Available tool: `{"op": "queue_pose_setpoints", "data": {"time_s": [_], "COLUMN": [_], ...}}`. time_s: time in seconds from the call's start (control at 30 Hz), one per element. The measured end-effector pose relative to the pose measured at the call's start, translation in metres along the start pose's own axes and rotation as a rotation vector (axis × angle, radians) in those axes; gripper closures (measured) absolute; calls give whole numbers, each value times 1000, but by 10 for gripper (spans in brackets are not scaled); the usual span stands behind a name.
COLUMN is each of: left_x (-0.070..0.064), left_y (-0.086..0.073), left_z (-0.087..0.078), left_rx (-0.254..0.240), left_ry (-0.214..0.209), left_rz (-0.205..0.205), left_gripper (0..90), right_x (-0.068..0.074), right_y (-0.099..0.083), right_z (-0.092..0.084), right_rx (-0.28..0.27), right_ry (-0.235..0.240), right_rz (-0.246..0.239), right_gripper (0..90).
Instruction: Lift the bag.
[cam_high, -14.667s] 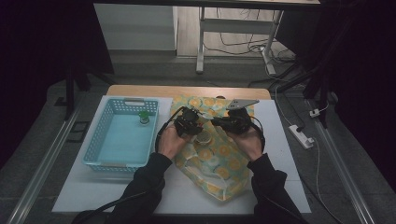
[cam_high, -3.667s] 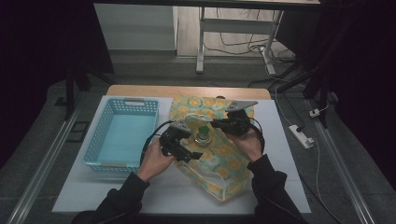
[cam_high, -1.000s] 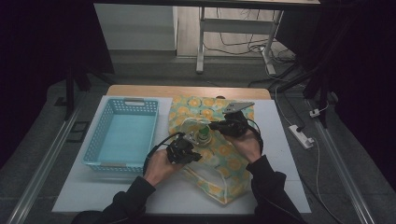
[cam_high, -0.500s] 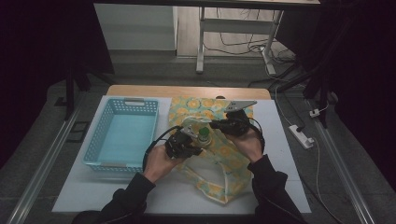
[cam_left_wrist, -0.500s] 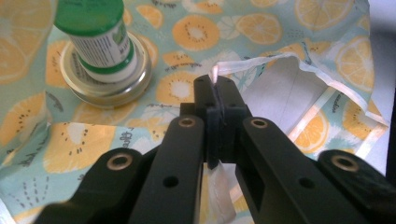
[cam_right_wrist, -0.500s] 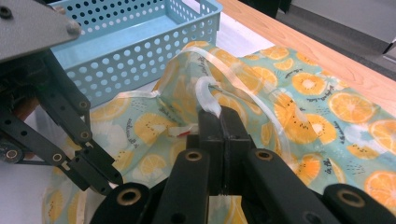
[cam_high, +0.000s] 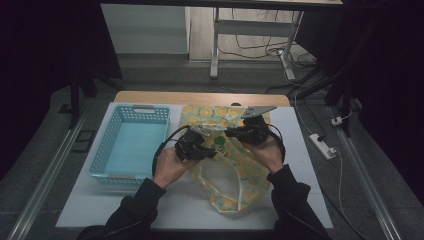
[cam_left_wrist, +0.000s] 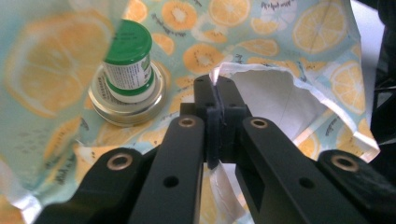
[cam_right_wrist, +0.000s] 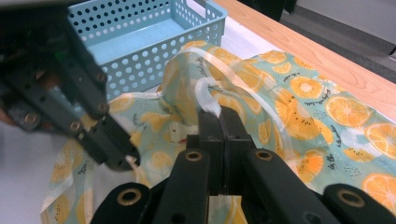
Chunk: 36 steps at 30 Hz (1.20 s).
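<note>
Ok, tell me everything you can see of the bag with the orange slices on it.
The bag is thin teal material printed with orange slices, pale inside, with translucent white handles. It lies on the white table right of the blue basket, its mouth held open: the left hand-held gripper and right hand-held gripper each pinch its rim. A green-capped bottle on a metal lid sits at it.

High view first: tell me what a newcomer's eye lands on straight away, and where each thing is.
The orange-slice printed bag lies mid-table, its mouth pinched on the near-left by the left gripper and on the far-right by the right gripper. A green-capped bottle stands on a round metal lid inside the bag. The light blue perforated basket sits to the left, nothing in it.
</note>
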<state>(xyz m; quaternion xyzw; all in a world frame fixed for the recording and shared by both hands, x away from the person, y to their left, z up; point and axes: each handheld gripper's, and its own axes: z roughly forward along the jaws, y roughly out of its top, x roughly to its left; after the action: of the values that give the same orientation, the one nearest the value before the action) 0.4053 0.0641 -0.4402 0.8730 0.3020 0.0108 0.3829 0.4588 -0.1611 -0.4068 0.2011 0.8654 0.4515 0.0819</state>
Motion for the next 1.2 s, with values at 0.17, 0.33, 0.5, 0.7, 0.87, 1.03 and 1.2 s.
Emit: {"op": "queue_pose_setpoints", "data": {"time_s": [0.17,0.33,0.5,0.7,0.87,1.03,1.2], "left_x": [7,10,12,18,25,27,30], "left_y": [7,17,25,35,45,56,69], "left_z": [-11,-26,-38,-51,-62,-70,-79], "left_rx": [-36,-64,-86,-108,-126,-131,-145], "left_ry": [-33,-50,-55,-56,-60,-46,-44], "left_rz": [-29,-40,-46,-59,-65,-63,-64], "left_gripper": [893,893,893,893,893,893,893], "right_x": [3,5,9,12,14,13,13], "right_y": [5,10,14,25,34,42,52], "right_z": [-3,-8,-13,-19,-23,-28,-34], "right_rx": [2,-3,-12,-18,-21,-24,-30], "right_ry": [7,13,26,35,37,40,31], "right_rz": [-9,-10,-16,-27,-35,-35,-45], "right_gripper": [900,900,900,900,900,900,900]}}
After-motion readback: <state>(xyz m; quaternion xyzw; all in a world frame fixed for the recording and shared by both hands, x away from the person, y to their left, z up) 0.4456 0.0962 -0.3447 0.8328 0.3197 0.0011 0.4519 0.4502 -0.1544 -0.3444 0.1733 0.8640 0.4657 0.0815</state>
